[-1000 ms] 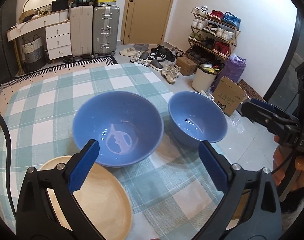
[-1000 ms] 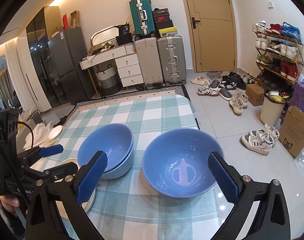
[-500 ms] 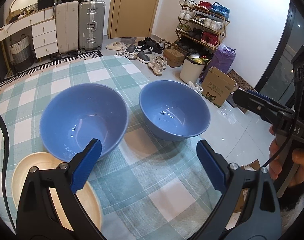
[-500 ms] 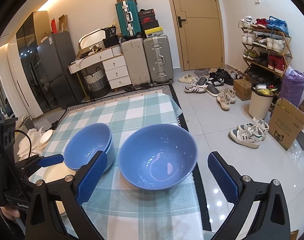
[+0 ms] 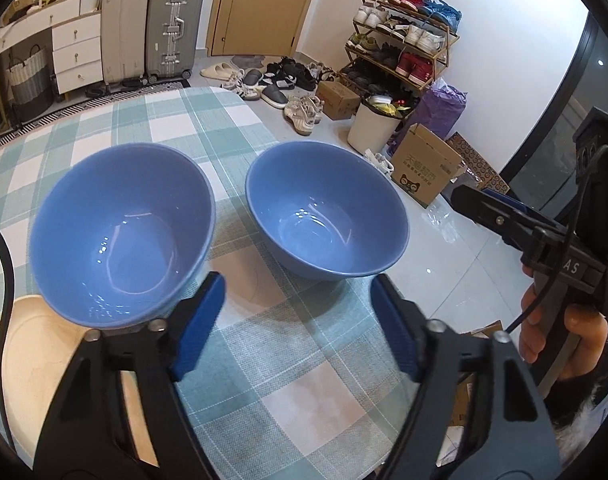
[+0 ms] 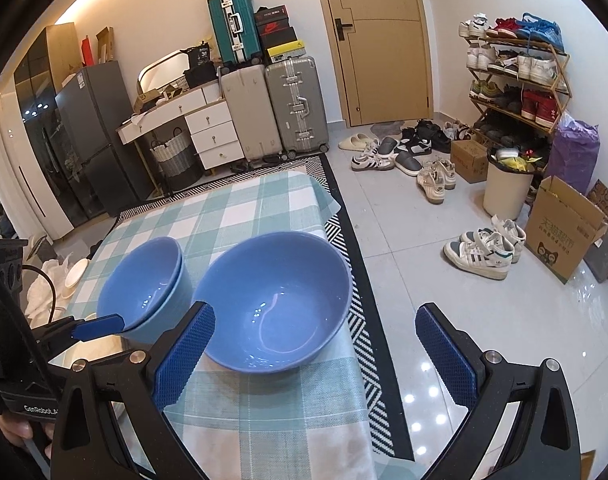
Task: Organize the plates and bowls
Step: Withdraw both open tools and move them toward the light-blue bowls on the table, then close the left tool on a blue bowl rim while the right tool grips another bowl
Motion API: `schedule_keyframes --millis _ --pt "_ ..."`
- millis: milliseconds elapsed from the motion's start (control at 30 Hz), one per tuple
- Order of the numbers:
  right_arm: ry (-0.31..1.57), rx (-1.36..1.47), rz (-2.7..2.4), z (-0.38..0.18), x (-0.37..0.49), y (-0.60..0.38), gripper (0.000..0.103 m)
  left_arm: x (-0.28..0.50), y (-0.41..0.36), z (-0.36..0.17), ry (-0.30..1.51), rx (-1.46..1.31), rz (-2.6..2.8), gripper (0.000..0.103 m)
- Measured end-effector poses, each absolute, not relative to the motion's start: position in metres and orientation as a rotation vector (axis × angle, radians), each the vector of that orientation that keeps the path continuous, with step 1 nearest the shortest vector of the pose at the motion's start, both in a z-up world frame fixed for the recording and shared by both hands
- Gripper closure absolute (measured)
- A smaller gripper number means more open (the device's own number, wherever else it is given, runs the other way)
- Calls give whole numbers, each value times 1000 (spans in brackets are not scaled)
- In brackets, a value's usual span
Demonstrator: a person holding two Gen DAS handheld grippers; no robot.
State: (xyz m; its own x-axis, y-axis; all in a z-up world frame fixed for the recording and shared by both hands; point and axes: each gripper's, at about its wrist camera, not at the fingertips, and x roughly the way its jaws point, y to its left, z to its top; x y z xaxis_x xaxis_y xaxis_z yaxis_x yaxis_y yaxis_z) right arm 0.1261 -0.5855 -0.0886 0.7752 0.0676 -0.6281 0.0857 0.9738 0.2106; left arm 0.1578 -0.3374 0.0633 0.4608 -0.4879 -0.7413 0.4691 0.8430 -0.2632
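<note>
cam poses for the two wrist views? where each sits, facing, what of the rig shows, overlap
Left wrist: on the left tool, open, facing across the checked table toward the shoe rack; right tool and hand at right edge.
Right wrist: on the right tool, open, at the table's right edge, facing door and suitcases; left tool at left.
Shared: stacked blue bowls, single blue bowl.
</note>
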Motion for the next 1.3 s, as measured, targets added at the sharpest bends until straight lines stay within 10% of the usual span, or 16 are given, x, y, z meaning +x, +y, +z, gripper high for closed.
schedule_keyframes --millis 367,1300 --pt "740 256 -25 -118 151 -595 3 182 -354 36 983 -38 -610 55" --pt "830 271 10 -163 198 -594 73 223 -368 12 986 -50 -555 72"
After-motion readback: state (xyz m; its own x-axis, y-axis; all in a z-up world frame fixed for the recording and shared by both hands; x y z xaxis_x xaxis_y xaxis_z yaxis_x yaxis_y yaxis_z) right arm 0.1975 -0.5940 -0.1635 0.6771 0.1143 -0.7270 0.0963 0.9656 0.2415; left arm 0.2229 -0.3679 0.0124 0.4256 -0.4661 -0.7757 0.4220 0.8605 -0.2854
